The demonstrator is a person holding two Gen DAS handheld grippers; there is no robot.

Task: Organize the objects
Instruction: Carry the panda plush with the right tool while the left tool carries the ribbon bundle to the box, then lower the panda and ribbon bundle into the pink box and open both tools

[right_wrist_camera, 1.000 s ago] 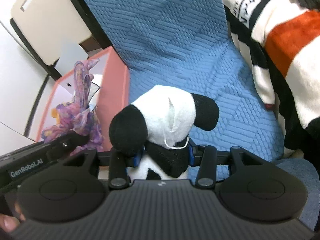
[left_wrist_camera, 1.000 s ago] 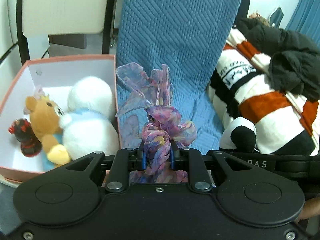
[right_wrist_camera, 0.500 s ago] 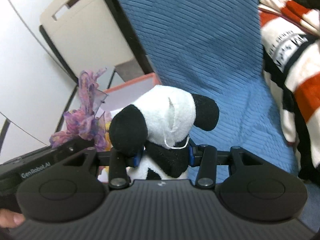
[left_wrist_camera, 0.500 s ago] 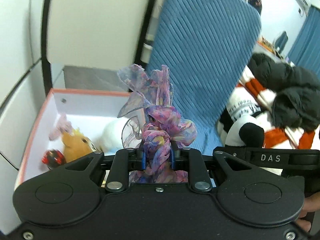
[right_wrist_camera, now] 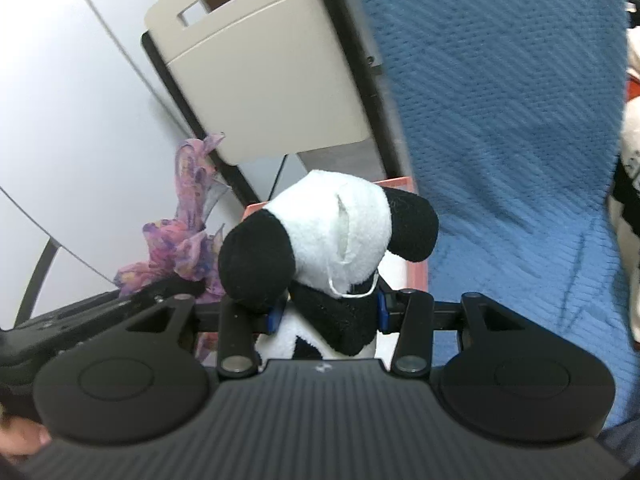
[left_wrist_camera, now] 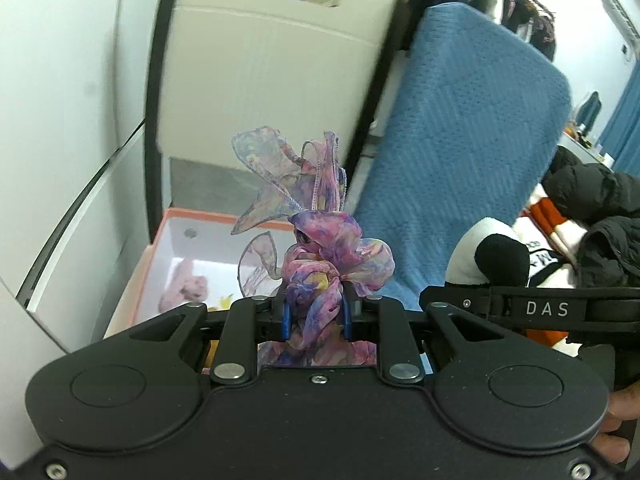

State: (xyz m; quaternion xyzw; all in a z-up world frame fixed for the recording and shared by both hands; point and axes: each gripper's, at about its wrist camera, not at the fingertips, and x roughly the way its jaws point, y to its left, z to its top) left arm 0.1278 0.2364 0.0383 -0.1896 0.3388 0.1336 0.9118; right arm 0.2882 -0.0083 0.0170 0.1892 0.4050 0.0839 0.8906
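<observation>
My left gripper (left_wrist_camera: 314, 316) is shut on a pink and purple scarf (left_wrist_camera: 320, 256) bunched between its blue pads. It is held above a pink box (left_wrist_camera: 132, 276) with a white inside, where a pink plush shape (left_wrist_camera: 184, 288) lies. My right gripper (right_wrist_camera: 326, 314) is shut on a black and white panda plush (right_wrist_camera: 332, 236), head up. The panda also shows at the right of the left wrist view (left_wrist_camera: 488, 256). The scarf shows left of the panda in the right wrist view (right_wrist_camera: 180, 236). The box rim (right_wrist_camera: 396, 182) peeks out behind the panda.
A blue textured cover (left_wrist_camera: 460, 160) drapes a seat beside the box. A cream folding chair back (left_wrist_camera: 272, 72) stands behind the box. A striped garment (left_wrist_camera: 548, 256) and a black jacket (left_wrist_camera: 600, 208) lie at the right. White walls are at the left.
Both grippers have risen and tilted upward, still holding the scarf and the panda. The box has dropped low in both views, and its bear and white plush are now hidden.
</observation>
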